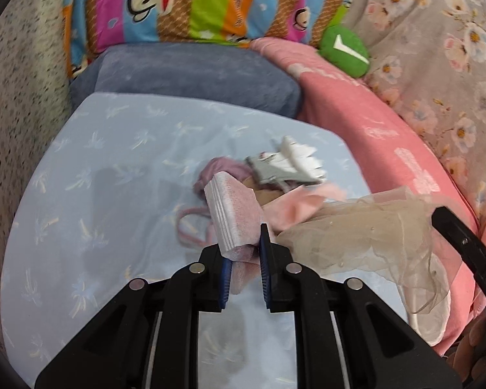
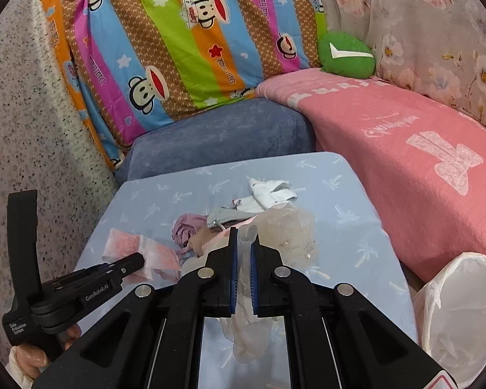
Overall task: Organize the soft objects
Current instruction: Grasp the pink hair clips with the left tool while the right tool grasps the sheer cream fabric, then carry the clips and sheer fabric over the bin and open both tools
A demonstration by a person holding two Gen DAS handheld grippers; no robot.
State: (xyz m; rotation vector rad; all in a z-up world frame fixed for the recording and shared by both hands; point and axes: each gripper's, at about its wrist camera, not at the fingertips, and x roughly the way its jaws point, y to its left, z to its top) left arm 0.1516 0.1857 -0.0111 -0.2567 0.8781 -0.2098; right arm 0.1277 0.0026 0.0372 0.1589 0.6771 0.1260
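White mesh basket [image 2: 460, 298] beside the pale blue cushion [image 2: 356, 201].

Left gripper [image 2: 136, 261] body, seen from the right wrist: "GenRobot.AI" on its arm, "Data Acquisition System" on its handle. Striped pillow [image 2: 184, 48]: "Paul Frank" repeated beside the monkey faces. Pink blanket [image 2: 405, 149]: white script too faint to read. Green cushion [image 2: 345, 53]: white tick mark.

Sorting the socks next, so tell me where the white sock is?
The white sock lies at the far end of the pile on the blue cushion, beside the grey sock, centre of both views.
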